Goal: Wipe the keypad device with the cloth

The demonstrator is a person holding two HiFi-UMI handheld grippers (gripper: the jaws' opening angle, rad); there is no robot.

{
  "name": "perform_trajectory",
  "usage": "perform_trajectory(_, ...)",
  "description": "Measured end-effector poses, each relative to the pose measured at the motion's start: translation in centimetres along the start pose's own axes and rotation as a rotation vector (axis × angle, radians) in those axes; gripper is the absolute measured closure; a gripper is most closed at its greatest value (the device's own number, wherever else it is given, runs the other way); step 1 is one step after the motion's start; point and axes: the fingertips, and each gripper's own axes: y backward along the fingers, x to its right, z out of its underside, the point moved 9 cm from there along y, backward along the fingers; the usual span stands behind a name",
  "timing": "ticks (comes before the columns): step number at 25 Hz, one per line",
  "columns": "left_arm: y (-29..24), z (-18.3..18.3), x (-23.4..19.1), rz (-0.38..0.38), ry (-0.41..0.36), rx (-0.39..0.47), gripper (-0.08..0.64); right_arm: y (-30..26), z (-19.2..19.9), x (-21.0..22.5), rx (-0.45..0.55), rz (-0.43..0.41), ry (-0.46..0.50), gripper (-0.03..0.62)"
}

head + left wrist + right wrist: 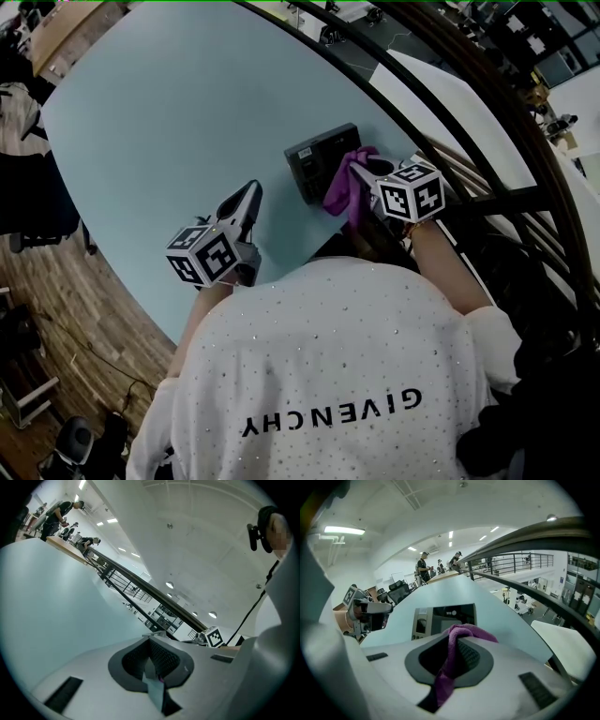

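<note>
A dark keypad device [322, 158] lies on the pale blue table [169, 112], near its right edge. My right gripper [364, 172] is shut on a purple cloth [341, 188], which hangs against the device's near right corner. In the right gripper view the cloth [451, 658] drapes out of the jaws, and the device [445, 617] lies just beyond the right gripper [458, 637]. My left gripper [249, 195] hovers over bare table left of the device, jaws together with nothing in them. In its own view the left gripper [152, 638] tilts up toward the ceiling.
A dark curved railing [487, 122] runs along the table's right side. The table's near left edge [112, 272] drops to a wooden floor with a black office chair [28, 202]. Several people stand at a far desk [423, 566].
</note>
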Motion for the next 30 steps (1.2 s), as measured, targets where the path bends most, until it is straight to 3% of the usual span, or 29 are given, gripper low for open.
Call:
perform_trajectory(11,-1.6,0.4,0.7,0.003,-0.009,-0.022,0.557,0.8,0.5,2.4,0.013,0.023,-0.061,0.566)
perform_trajectory(19,-1.9,0.9,1.6,0.005,-0.014,-0.023,0.557,1.6,1.6,4.3,0.047,0.047,-0.179,0.566)
perform_trajectory(24,-0.6,1.3,1.8,-0.012,-0.013,-0.014,0.557,2.3,1.7,3.8,0.071,0.003,-0.241,0.566)
perform_trajectory(27,0.5,1.5,1.5,-0.026,-0.001,-0.007,0.557,2.4,1.1,2.0,0.094,-0.059,-0.224,0.566)
perform_trajectory(30,1.5,1.8,1.1,-0.034,0.009,0.001,0.557,1.7,0.9,-0.5,0.077,-0.087,-0.146,0.566)
